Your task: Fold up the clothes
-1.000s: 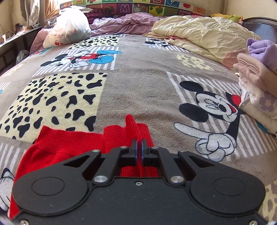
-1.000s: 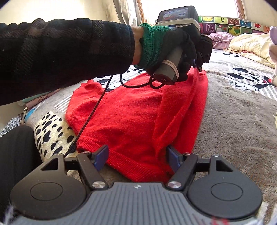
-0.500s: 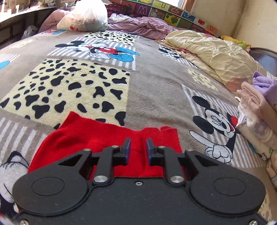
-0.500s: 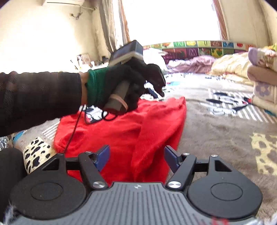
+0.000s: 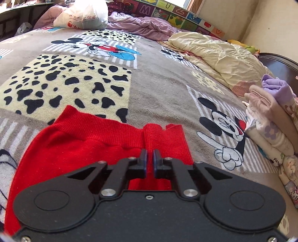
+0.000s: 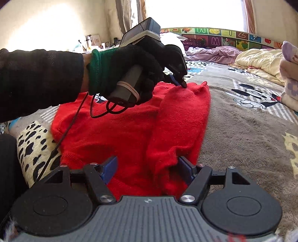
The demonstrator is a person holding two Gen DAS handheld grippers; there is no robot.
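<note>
A red knit sweater [image 5: 83, 141] lies flat on the cartoon blanket [image 5: 158, 83], its ribbed hem toward the far side. My left gripper [image 5: 150, 154] hovers just over that hem, its jaws closing and almost together, with no fold caught between them. In the right wrist view the left gripper [image 6: 181, 83] touches the sweater's [image 6: 121, 126] far edge, held by a black-gloved hand [image 6: 130, 61]. One side of the sweater is folded over as a long strip [image 6: 182, 115]. My right gripper [image 6: 149, 163] stands open at the near edge, with the strip's end between its fingers.
A stack of folded clothes [image 5: 270, 119] sits at the right of the bed. A cream quilt [image 5: 223, 55], purple bedding [image 5: 145, 24] and a white plastic bag [image 5: 83, 14] lie along the far side. A black cable [image 6: 61, 137] hangs from the left gripper.
The left gripper let go of the raised red fold, which dropped flat onto the sweater. Its jaws opened, then came nearly together again. The right gripper stayed open at the near edge.
</note>
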